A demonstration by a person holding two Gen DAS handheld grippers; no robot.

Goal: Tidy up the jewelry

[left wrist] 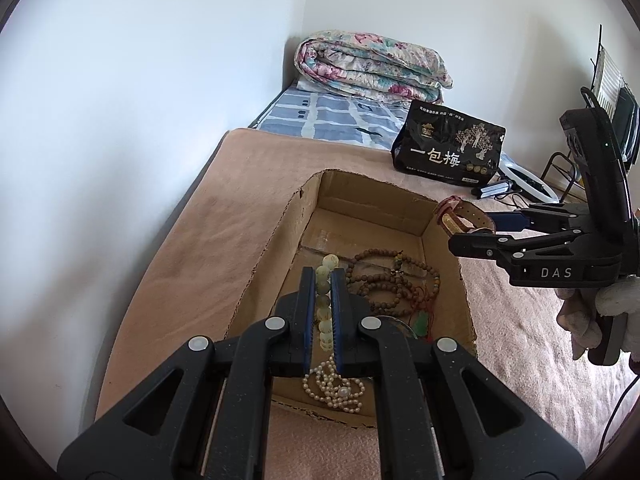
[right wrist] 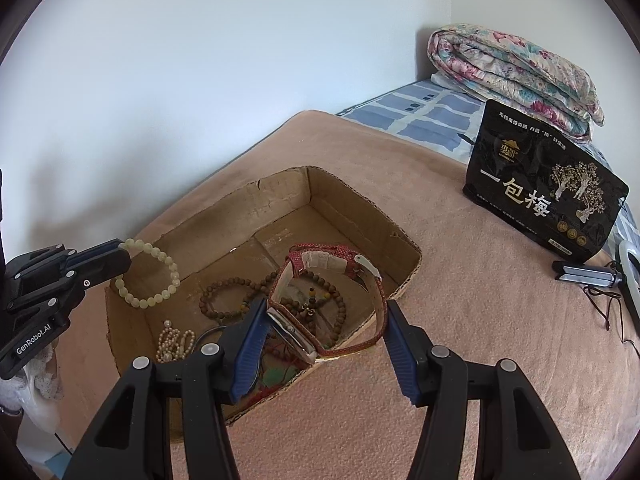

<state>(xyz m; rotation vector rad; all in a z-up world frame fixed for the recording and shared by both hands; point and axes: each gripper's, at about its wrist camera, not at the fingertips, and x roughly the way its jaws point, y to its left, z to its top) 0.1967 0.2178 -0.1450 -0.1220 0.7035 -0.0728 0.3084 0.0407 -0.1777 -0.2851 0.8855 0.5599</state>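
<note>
An open cardboard box [left wrist: 280, 224] [right wrist: 360, 200] lies on a pink blanket. Inside lie brown wooden bead strands [left wrist: 384, 280] [right wrist: 232, 296], a white pearl strand [left wrist: 332, 388] [right wrist: 172, 340] and a green pendant on red cord [left wrist: 422, 324]. My left gripper [left wrist: 323, 280] [right wrist: 120, 256] is shut on a pale green bead bracelet [left wrist: 325, 312] [right wrist: 148, 276], held above the box's left side. My right gripper [right wrist: 324, 320] [left wrist: 476, 226] is shut on a red-strapped wristwatch [right wrist: 320, 300] [left wrist: 460, 216], held over the box's right wall.
A black snack bag [left wrist: 448, 148] [right wrist: 544, 204] stands on the blanket beyond the box. A folded floral quilt [left wrist: 368, 64] [right wrist: 516, 72] lies on a blue checked sheet by the wall. A white ring light and cables [right wrist: 608, 280] lie at the right.
</note>
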